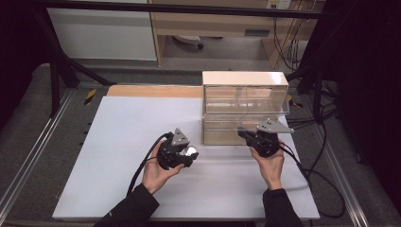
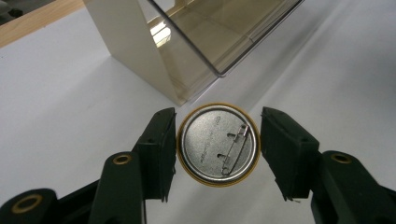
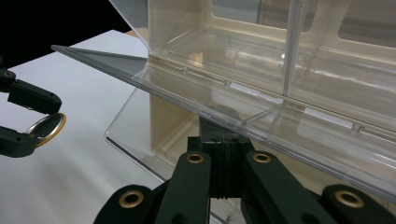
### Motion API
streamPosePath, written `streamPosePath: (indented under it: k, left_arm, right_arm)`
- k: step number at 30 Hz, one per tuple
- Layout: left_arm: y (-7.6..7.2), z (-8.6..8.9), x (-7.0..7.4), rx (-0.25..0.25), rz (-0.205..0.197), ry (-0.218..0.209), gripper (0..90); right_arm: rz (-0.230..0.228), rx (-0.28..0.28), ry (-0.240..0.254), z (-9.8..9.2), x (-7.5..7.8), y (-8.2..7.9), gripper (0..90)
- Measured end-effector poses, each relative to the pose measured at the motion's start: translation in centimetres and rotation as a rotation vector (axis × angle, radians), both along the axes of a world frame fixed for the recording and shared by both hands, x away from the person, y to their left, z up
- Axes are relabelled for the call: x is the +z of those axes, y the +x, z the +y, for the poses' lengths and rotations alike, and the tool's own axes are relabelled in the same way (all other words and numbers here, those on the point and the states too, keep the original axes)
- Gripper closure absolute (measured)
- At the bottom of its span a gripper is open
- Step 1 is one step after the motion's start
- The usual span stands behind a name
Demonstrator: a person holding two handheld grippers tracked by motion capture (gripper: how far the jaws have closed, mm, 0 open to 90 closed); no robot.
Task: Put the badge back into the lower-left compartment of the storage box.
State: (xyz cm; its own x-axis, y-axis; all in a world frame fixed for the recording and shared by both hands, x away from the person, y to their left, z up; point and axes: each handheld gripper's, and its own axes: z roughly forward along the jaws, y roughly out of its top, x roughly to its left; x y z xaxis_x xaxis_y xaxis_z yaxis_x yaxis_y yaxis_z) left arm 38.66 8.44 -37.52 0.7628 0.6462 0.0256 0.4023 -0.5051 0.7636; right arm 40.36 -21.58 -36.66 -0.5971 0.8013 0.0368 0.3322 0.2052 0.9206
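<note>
Metal round pin badge (image 2: 217, 144), light, stiff and slick, sits pinched across its rim by the left gripper (image 2: 217, 148); the right gripper (image 3: 225, 161), jaws pressed together, clamps the clear plastic drawer flap (image 3: 196, 100).

Silver pin badge (image 2: 218, 145) with gold rim; cream, clear-fronted drawer box (image 1: 245, 107); white table (image 1: 127, 142); black hand-held gripper (image 2: 218, 151)

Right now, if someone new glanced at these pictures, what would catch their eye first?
Probably the round pin badge, silver back and safety pin facing the camera, clamped between the left gripper jaws above the white table. Next, the clear two-tier drawer box at the table's far right, where the right gripper is shut on the lower drawer's clear front edge.
</note>
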Motion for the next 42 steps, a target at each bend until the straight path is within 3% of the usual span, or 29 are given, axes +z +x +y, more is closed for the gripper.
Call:
streamPosePath:
  k: [18,42]
  left_arm:
    - [1.2,-3.5,1.3,-0.021,-0.027,-0.009,46.3]
    - [3.9,-6.1,1.1,0.013,-0.043,-0.011,46.3]
  right_arm:
    - [-0.001,-0.001,0.003,-0.1,0.1,0.0,90.0]
    - [-0.004,-0.004,0.006,-0.2,0.2,0.1,90.0]
